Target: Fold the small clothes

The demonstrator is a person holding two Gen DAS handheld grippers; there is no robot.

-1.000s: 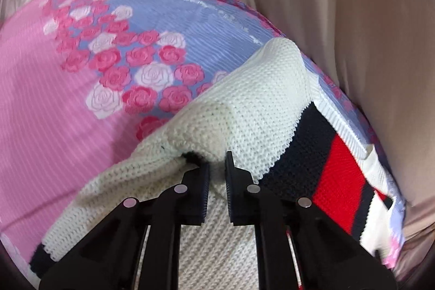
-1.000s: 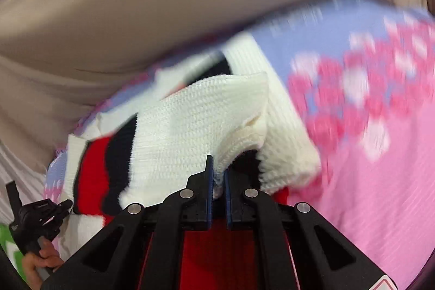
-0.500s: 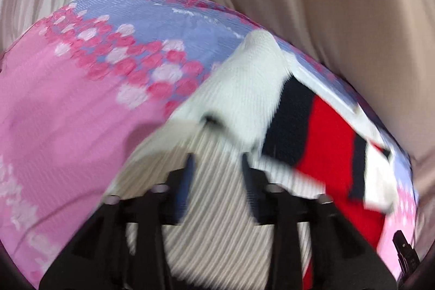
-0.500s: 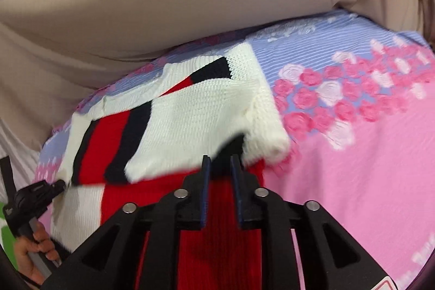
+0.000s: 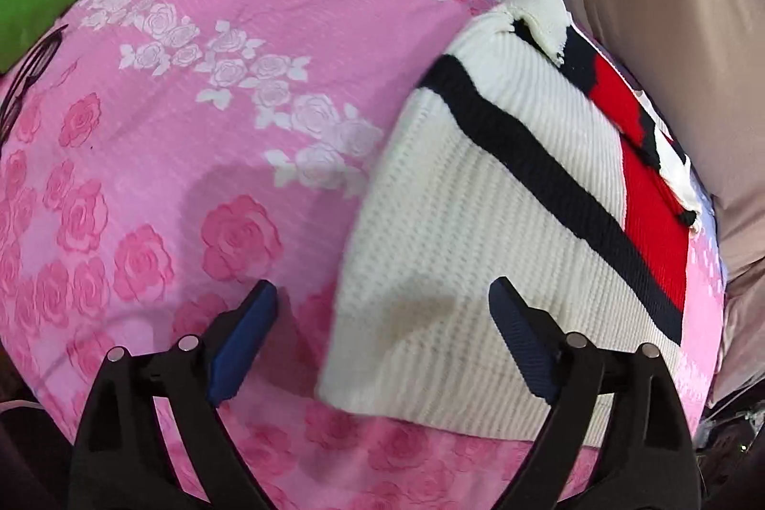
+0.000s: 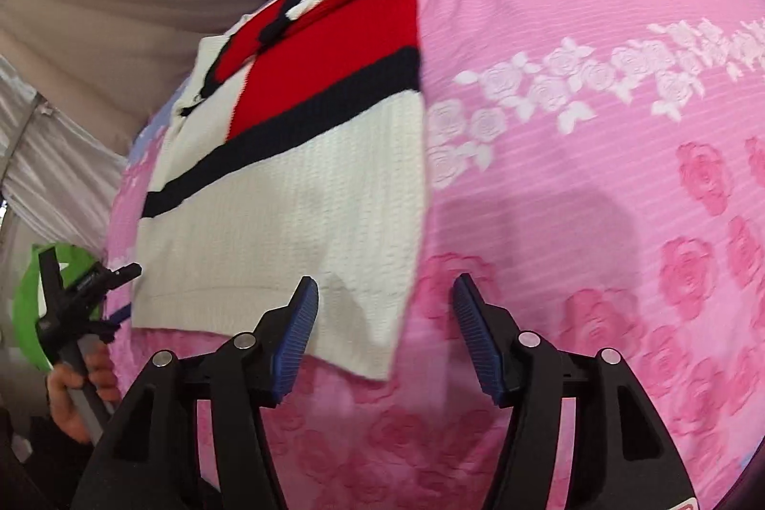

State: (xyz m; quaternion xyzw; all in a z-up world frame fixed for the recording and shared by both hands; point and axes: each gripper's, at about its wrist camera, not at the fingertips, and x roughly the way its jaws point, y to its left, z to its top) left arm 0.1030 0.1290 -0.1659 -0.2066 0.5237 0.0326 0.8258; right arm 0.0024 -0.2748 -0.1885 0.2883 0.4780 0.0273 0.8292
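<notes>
Left wrist view: the soft, light knitted sweater (image 5: 483, 223) is released by both opening tools, best regripped at a folded edge.

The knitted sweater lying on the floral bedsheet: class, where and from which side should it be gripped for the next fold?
Likely the sweater at its near white hem corners, approached from the near edge: that hem lies flat and free on the bedsheet, while the far end is bunched.

Folded cream knit sweater (image 5: 483, 223), navy-and-red bands, flat on pink floral bedspread (image 5: 191, 127)
</notes>
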